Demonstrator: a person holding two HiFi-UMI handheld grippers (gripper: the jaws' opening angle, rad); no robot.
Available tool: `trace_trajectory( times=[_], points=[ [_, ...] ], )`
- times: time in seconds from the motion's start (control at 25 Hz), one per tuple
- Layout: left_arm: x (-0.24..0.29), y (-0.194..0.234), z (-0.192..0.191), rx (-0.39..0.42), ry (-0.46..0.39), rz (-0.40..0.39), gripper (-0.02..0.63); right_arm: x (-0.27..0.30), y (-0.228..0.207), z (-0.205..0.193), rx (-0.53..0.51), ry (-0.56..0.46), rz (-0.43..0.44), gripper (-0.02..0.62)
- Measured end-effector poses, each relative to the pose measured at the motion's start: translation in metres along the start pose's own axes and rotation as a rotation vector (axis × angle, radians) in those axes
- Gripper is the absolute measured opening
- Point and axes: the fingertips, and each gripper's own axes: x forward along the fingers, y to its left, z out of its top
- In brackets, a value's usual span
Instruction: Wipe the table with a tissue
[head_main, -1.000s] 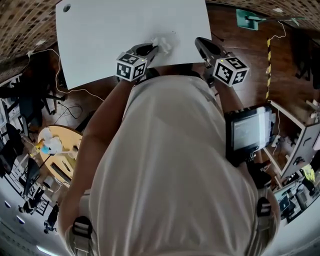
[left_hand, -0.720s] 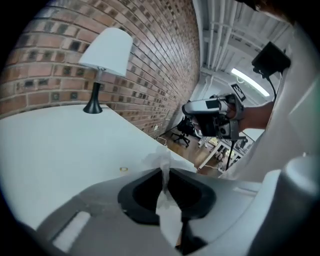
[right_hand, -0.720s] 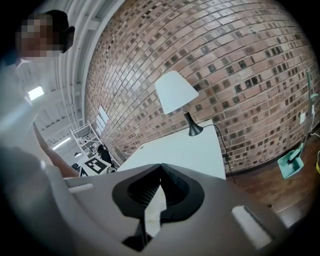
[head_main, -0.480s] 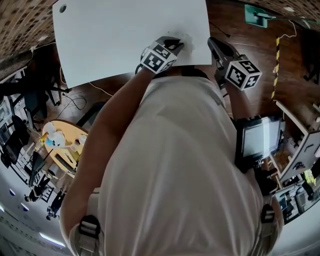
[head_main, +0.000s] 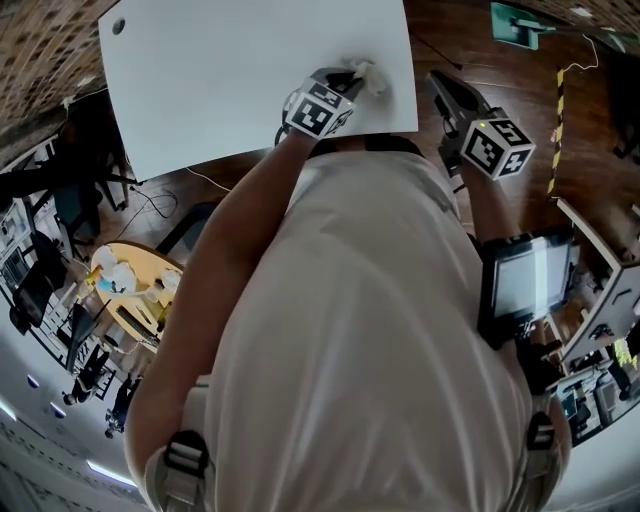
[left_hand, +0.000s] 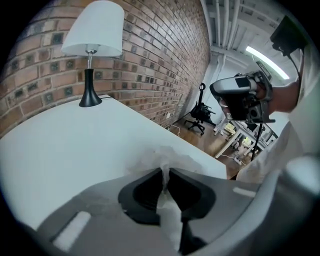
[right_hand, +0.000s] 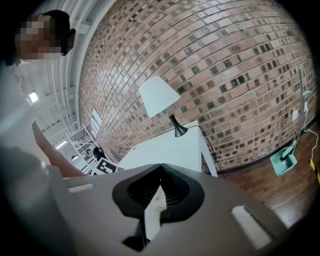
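A crumpled white tissue (head_main: 372, 78) lies on the white table (head_main: 240, 70) near its front right corner, and my left gripper (head_main: 352, 80) is shut on it. In the left gripper view the tissue (left_hand: 167, 159) is pinched between the dark jaws (left_hand: 164, 172) and bunches out ahead onto the table top (left_hand: 65, 145). My right gripper (head_main: 440, 82) hangs over the wooden floor, just off the table's right edge. Its jaws (right_hand: 160, 167) meet at the tips; a pale sliver shows in the gap behind them, and I cannot tell what it is.
A white-shaded lamp (left_hand: 92, 47) on a black base stands at the table's far corner by the brick wall, also in the right gripper view (right_hand: 161, 95). A green dustpan (head_main: 515, 20) leans on the floor to the right. A round wooden table (head_main: 130, 300) stands at the left.
My left gripper has slid the tissue rightward along the table's front edge toward the corner. My right gripper has moved right too, from over the table edge to over the floor.
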Motion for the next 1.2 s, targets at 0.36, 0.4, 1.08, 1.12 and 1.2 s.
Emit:
trace_trajectory(
  times=[0.36, 0.4, 1.08, 1.12, 1.2],
  points=[
    [-0.019, 0.033, -0.008, -0.047, -0.030, 0.132, 0.044, 0.008, 0.006, 0.007, -0.019, 0.009, 0.027, 0.008],
    [-0.025, 0.040, -0.011, -0.069, -0.040, 0.154, 0.046, 0.008, 0.007, 0.007, -0.020, 0.009, 0.029, 0.008],
    [-0.145, 0.146, 0.008, -0.461, -0.452, 0.338, 0.046, -0.004, 0.005, 0.002, 0.017, -0.031, 0.012, 0.008],
    [-0.154, 0.153, 0.007, -0.458, -0.447, 0.372, 0.046, -0.003, 0.005, 0.001, 0.021, -0.031, 0.014, 0.008],
    [-0.159, 0.164, -0.005, -0.479, -0.427, 0.408, 0.046, -0.001, 0.006, 0.000, 0.026, -0.029, 0.020, 0.008]
  ],
)
